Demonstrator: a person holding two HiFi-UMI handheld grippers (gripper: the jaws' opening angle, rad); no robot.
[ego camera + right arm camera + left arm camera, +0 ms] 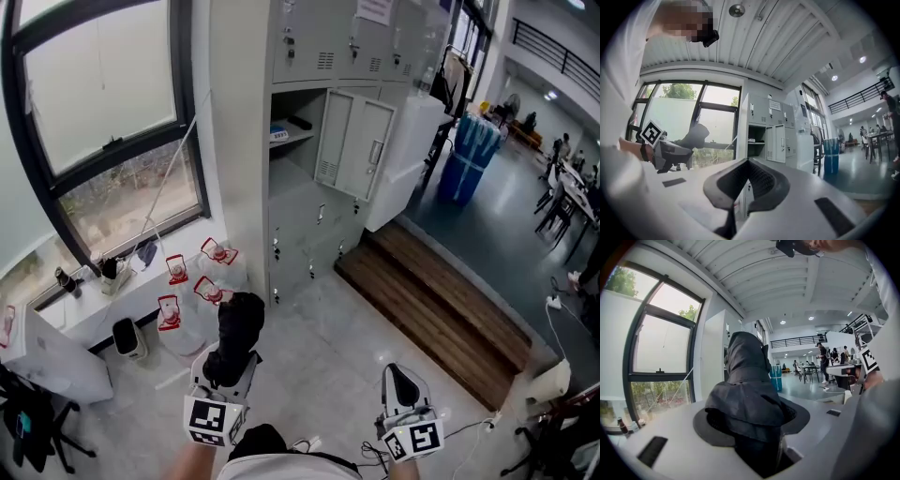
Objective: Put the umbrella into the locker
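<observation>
"Grey tiled floor (361, 342) underfoot, window (112, 103) on your left, lockers (323, 56) ahead. Where do things stand?"

"My left gripper (230, 361) is clamped on the folded black umbrella (240, 323), which sticks up out of the jaws, well short of the lockers. My right gripper (403, 380) has its jaws together with nothing between them. One compartment (292, 173) stands open, its door (354, 145) swung out to the right."

"What could go wrong from here?"

"I hold the umbrella by one end, so I'd guess the free end could swing and knock the door or the shelf (291, 137) as I reach in. The loose folds of cloth might also snag on the door's edge. If the grip is mostly on cloth, the umbrella could slide out on the way."

"Anything you can't see?"

"The end inside my jaws is buried under fabric, so I can't tell whether I've got the handle or only cloth. The back of the compartment is dark, and something small lies on the shelf that I can't make out."
</observation>
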